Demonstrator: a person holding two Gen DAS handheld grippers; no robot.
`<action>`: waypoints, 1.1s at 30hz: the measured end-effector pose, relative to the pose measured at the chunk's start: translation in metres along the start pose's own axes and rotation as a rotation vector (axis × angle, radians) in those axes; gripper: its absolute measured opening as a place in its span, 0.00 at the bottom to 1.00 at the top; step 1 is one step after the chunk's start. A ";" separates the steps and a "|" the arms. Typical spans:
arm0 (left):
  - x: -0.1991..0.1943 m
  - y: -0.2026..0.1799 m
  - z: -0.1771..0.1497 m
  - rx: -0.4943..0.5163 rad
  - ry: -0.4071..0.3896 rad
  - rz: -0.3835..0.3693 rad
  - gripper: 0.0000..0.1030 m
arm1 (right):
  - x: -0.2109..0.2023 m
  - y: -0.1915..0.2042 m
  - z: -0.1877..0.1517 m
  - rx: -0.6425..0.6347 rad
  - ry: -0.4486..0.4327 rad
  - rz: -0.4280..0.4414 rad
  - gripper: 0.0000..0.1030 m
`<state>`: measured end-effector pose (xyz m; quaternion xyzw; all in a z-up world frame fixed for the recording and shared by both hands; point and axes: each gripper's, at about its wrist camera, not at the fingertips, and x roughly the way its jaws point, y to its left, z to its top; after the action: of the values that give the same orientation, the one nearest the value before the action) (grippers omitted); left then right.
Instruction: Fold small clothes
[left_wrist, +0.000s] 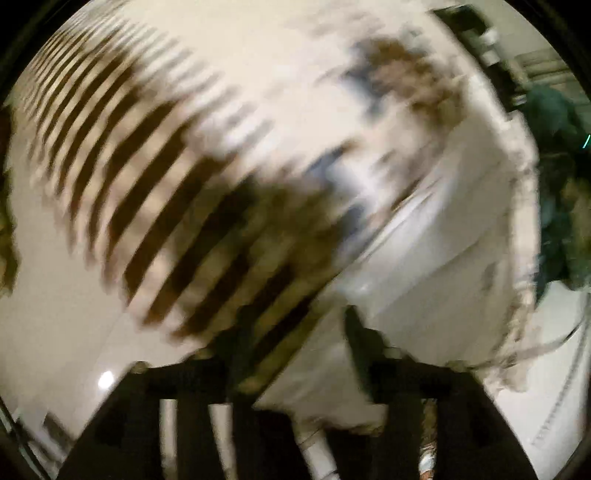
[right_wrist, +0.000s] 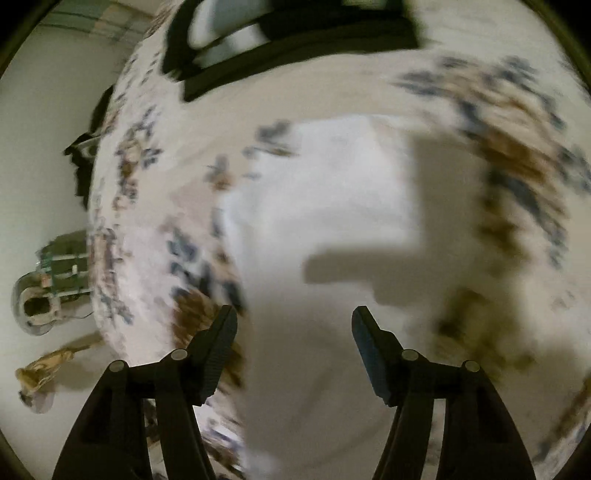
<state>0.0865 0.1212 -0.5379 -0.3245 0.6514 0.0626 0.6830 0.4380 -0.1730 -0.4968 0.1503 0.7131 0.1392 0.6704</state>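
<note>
Inspector: Which step is judged to be in hand?

Assessor: A release between folds. The right gripper (right_wrist: 295, 332) is seen with its jaws spread wide, nothing between them, above the white garment (right_wrist: 325, 192). The left gripper (left_wrist: 291, 354) is blurred; its jaws appear parted, with cloth draped across them.

Inspector: And the garment?

Assessor: It is laid flat on the patterned cloth (right_wrist: 517, 155), pale, smooth. A fresh edge must be chosen and pinched next.
</note>
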 end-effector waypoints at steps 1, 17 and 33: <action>-0.002 -0.012 0.014 0.023 -0.011 -0.049 0.62 | -0.007 -0.014 -0.012 0.010 -0.006 -0.023 0.65; 0.075 -0.022 -0.052 0.275 0.222 0.319 0.62 | 0.104 -0.085 -0.360 0.099 0.427 0.021 0.29; -0.002 -0.109 0.046 0.264 -0.089 0.089 0.62 | -0.004 -0.127 -0.307 0.162 0.207 0.180 0.58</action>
<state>0.1805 0.0608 -0.4995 -0.1995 0.6370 0.0211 0.7443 0.1281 -0.2902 -0.5254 0.2520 0.7709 0.1557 0.5638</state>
